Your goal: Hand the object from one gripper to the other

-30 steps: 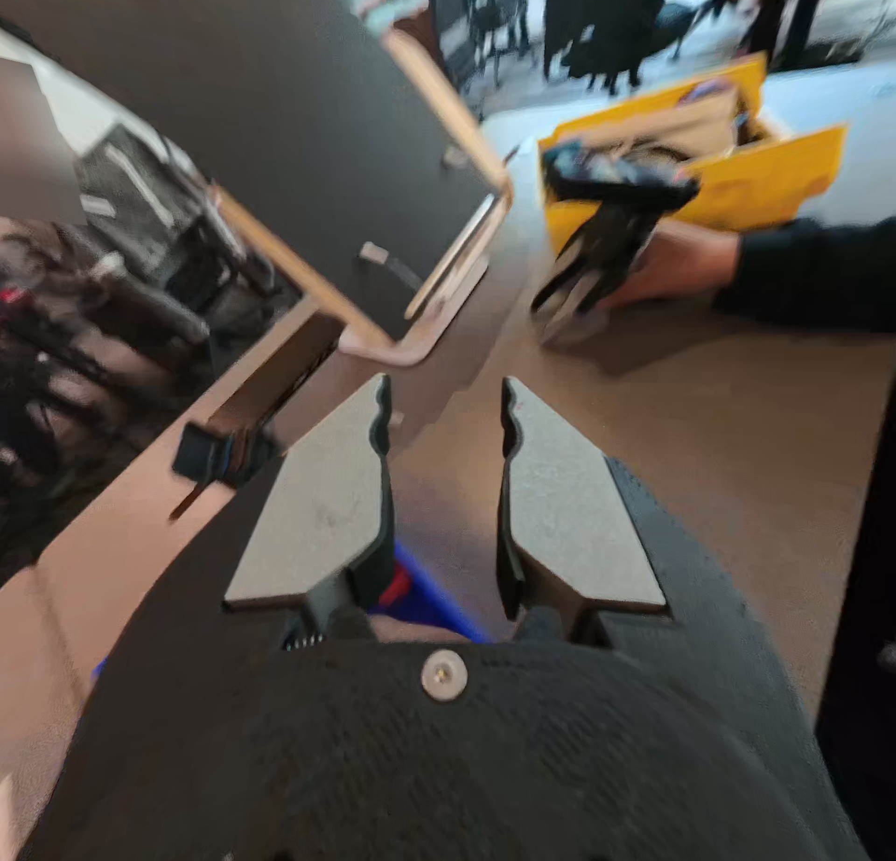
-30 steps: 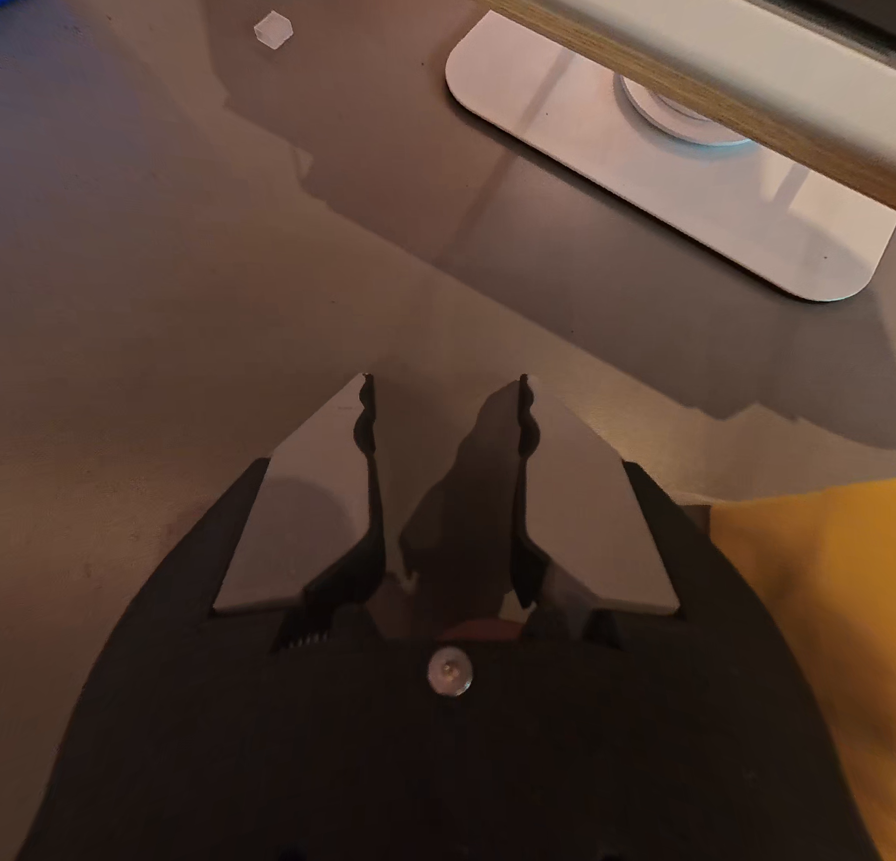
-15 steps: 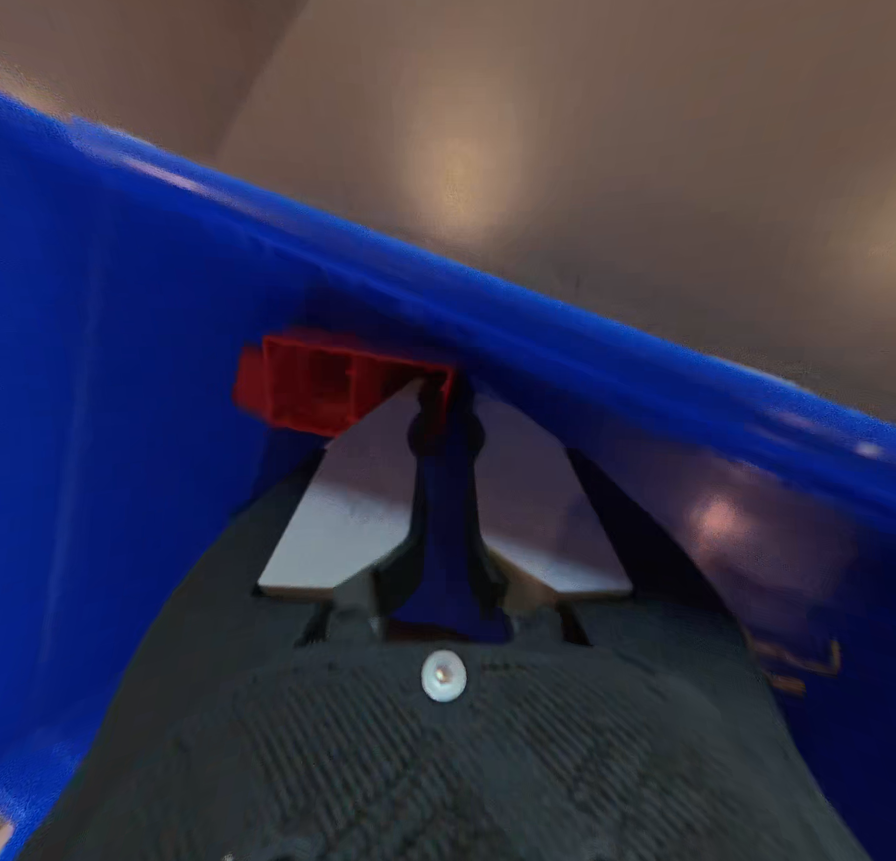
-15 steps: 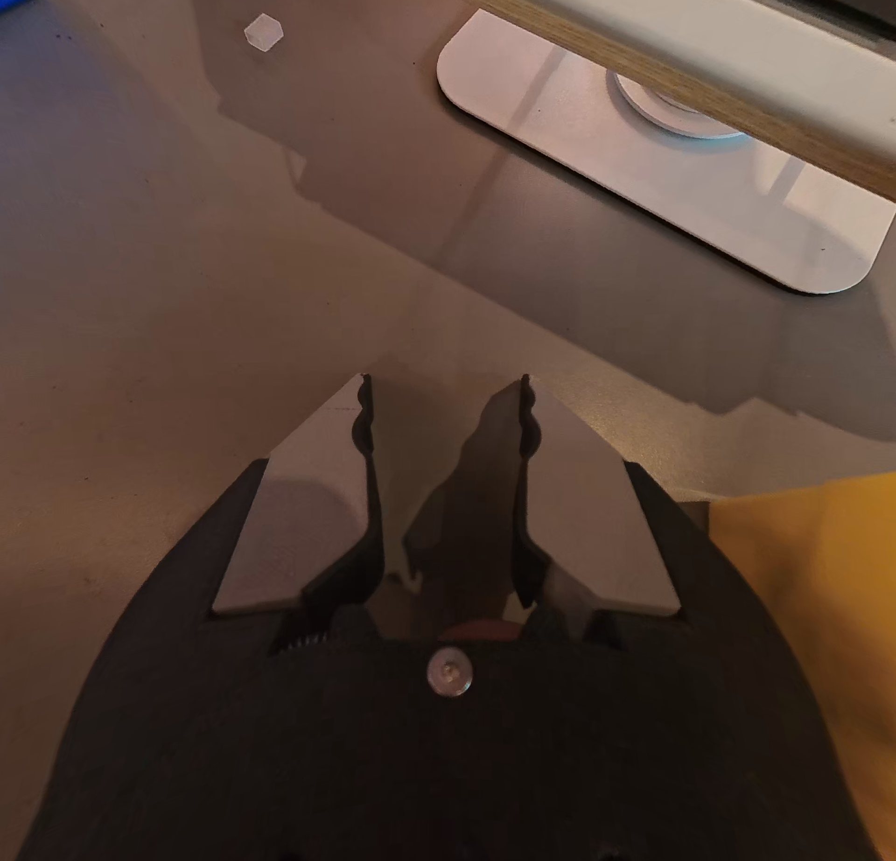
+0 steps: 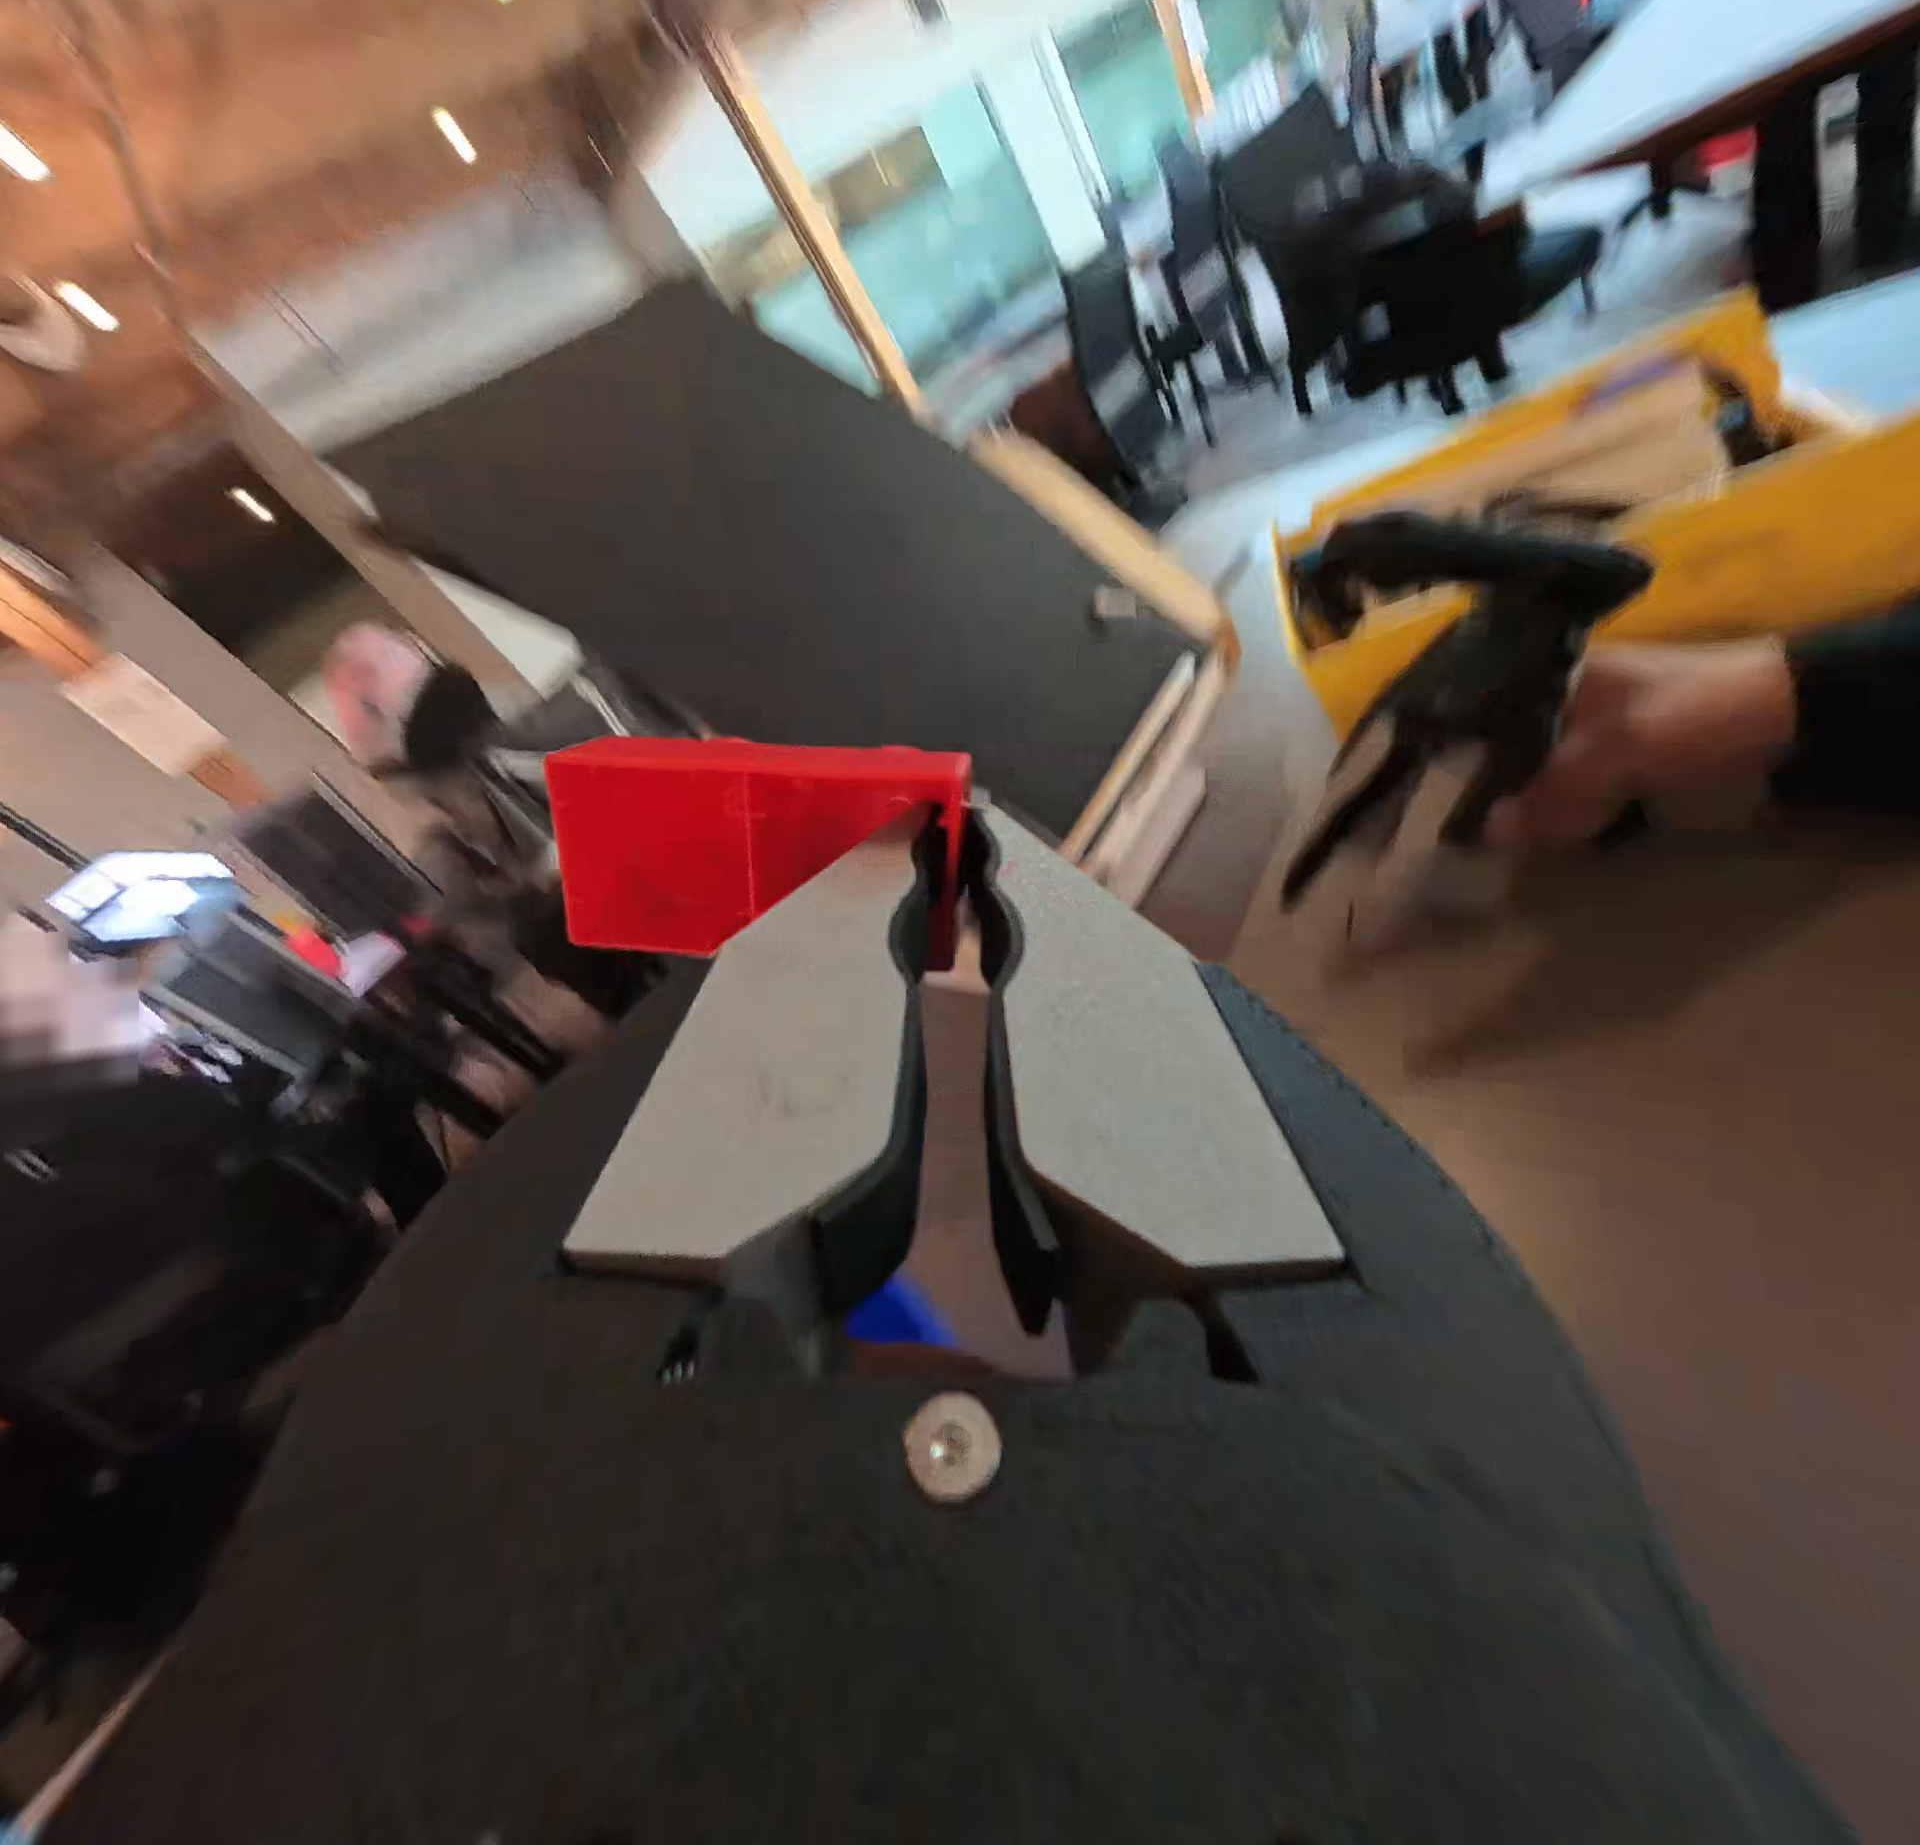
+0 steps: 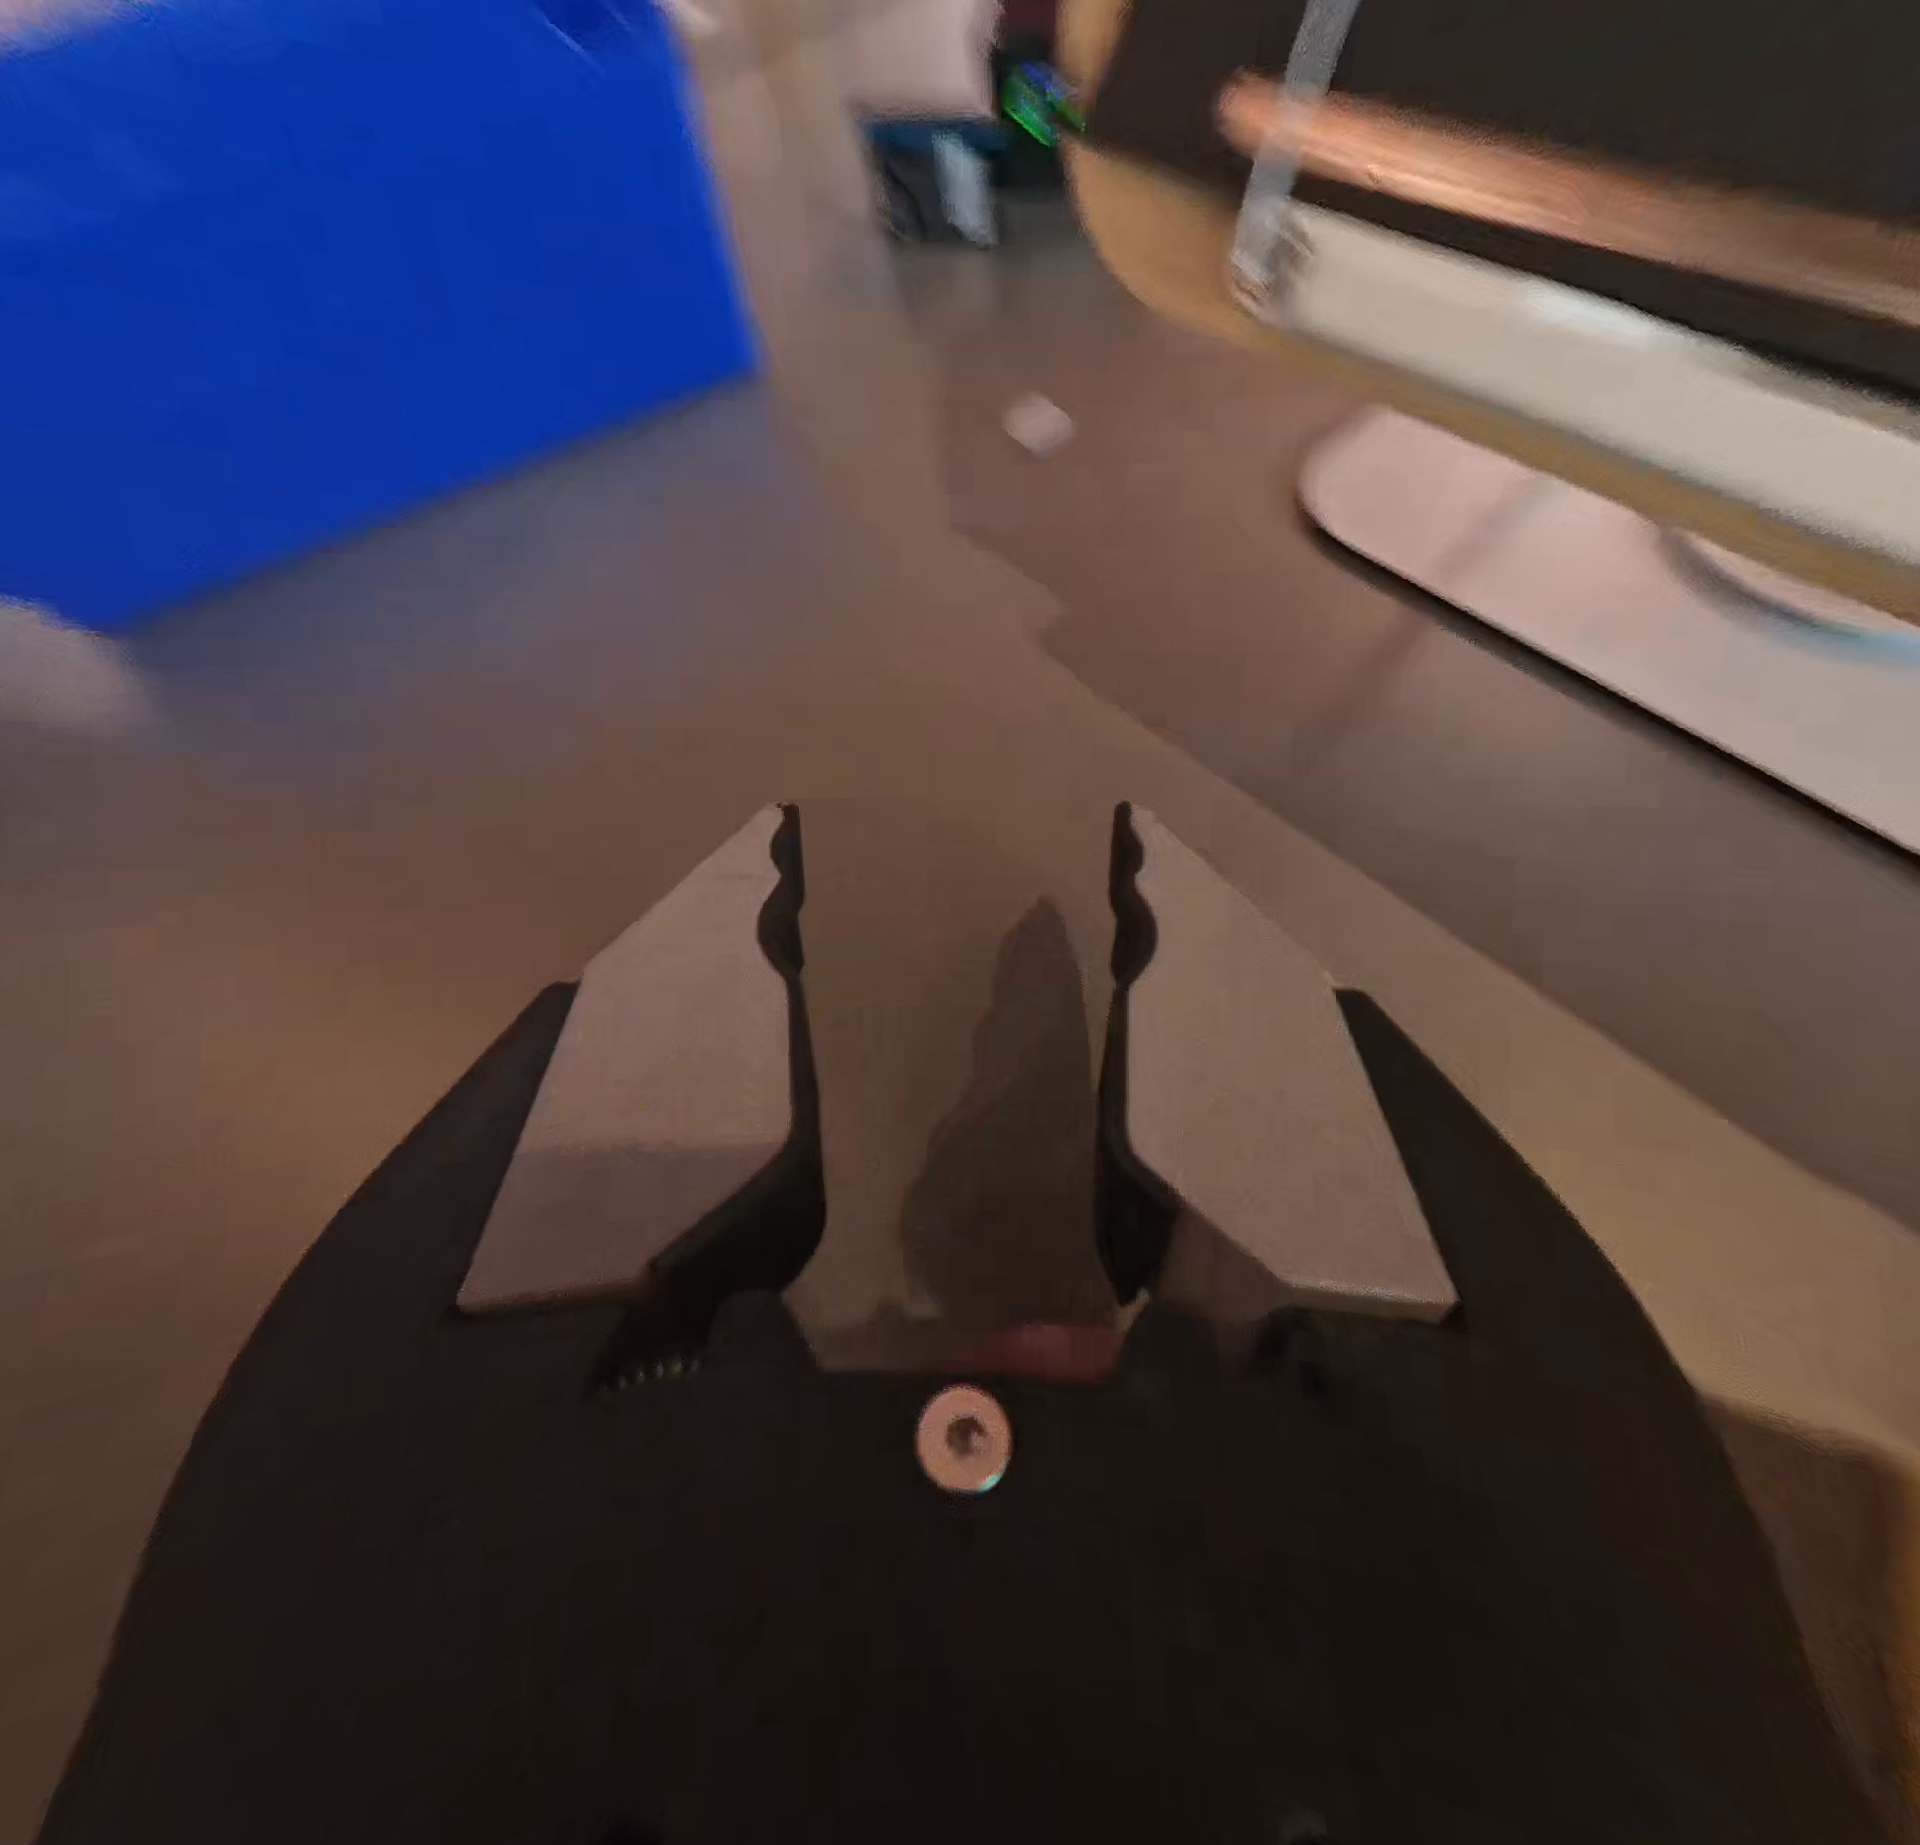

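Half a second ago my left hand-held gripper was down inside the blue bin with its tips at the red block; now it is up in the air above the worktop, and the block has come up with it. Its fingers are pressed nearly together and pinch a thin wall at the block's right end, so the rest of the block sticks out to the left of the tips, level and clear of everything. Only a sliver of the blue bin shows low between the fingers.

Over to my right, my right hand-held gripper shows as a dark blur just in front of the yellow bin, with my right hand behind it. It is well apart from the block.

From the right wrist view, that gripper has tilted up from the worktop it was pointing at a moment ago, so the blue bin now fills the upper left. Its fingers are spread, with nothing between them but bare worktop and their own shadow. A pale stand base lies ahead to the right, under a wood-edged board. Both views are smeared by motion.
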`<state>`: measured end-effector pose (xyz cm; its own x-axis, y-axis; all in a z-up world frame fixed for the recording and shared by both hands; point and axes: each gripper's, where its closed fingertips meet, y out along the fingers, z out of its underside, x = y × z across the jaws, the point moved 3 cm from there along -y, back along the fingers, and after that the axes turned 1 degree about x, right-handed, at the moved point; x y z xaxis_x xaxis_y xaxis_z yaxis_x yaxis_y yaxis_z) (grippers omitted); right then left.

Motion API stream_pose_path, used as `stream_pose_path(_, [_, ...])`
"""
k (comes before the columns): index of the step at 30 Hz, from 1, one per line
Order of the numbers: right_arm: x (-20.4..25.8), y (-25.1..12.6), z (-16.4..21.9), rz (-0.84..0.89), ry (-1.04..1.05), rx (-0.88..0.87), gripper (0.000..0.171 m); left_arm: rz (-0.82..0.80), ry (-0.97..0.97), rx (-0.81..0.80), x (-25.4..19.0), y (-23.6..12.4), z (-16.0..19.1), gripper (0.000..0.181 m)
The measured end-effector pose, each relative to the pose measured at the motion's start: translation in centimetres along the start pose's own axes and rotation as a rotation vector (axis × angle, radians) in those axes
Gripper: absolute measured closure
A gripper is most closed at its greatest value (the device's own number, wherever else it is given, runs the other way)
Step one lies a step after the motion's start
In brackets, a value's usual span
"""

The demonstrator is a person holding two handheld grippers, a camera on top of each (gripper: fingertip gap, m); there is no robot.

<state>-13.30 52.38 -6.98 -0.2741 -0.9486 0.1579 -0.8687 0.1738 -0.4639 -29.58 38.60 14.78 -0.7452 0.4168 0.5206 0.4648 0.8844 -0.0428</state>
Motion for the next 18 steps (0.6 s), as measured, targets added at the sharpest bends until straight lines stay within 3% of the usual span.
stream_pose_path(2, [3.4, -1.1, -2.5, -0.263, 0.033, -0.130, 0.111, -0.119, 0.033, -0.165, -3.6, 0.5, -2.5, 0.180])
stream_pose_path(5, [6.7, -4.2, -6.0, -0.563, 0.088, -0.283, 0.101, -0.247, 0.191, -0.243, -8.8, 3.2, -0.8, 0.180])
stream_pose_path(8, [8.2, -6.1, -7.5, -0.724, 0.121, -0.346, 0.095, -0.212, 0.296, -0.254, -13.3, 6.7, 2.5, 0.180])
stream_pose_path(11, [9.1, -6.2, -6.4, -0.790, 0.105, -0.306, 0.088, -0.147, 0.309, -0.290, -15.9, 9.3, 3.7, 0.181])
stream_pose_path(13, [9.5, -6.8, -5.9, -0.839, 0.093, -0.335, 0.095, -0.042, 0.307, -0.313, -17.9, 10.8, 4.0, 0.181])
stream_pose_path(15, [9.5, -7.3, -5.4, -0.889, 0.093, -0.348, 0.123, 0.020, 0.333, -0.303, -19.5, 12.4, 4.9, 0.181])
stream_pose_path(18, [7.4, -6.6, -4.6, -0.753, 0.065, -0.287, 0.136, 0.040, 0.286, -0.236, -20.0, 14.3, 6.0, 0.179])
